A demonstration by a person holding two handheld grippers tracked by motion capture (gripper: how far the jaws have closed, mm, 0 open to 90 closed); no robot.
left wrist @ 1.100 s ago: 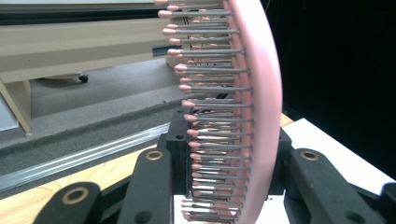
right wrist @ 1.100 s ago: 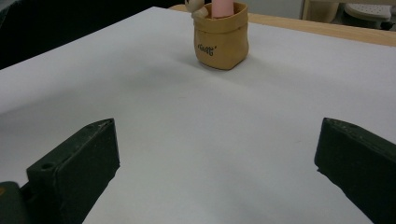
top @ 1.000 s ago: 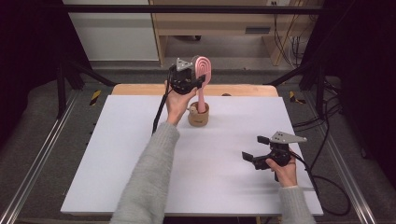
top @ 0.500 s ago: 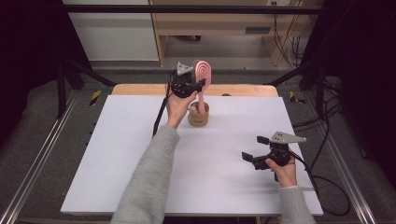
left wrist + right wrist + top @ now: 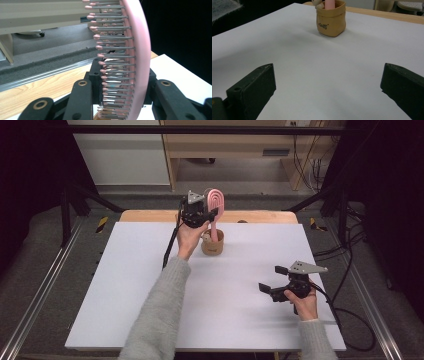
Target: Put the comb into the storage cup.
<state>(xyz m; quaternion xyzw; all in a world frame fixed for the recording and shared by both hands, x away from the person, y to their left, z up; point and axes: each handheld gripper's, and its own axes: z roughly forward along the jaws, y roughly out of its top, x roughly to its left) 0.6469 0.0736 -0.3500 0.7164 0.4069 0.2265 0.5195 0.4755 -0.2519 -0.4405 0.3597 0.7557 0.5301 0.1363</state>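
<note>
Left gripper (image 5: pixel 212 215): raised over the far side of the desk (image 5: pixel 150 285), jaws clamped on the head of a pink brush (image 5: pixel 216 202). In the left gripper view the brush (image 5: pixel 130 60) stands upright between the two black jaws, pink-tipped bristles to one side, its curved back to the other.

Brush: handle runs straight down from the jaws into a tan pouch (image 5: pixel 212 244), which stands on the desk just below them. A small pale thing sits in the pouch beside the handle; what it is cannot be told.

Right gripper (image 5: pixel 272 279): low over the near side of the desk, well apart from the pouch, jaws wide apart with bare desk between them. In the right gripper view the pouch (image 5: pixel 331 22) stands ahead of the jaws, slightly nearer the left one, with dark lettering on its front.
</note>
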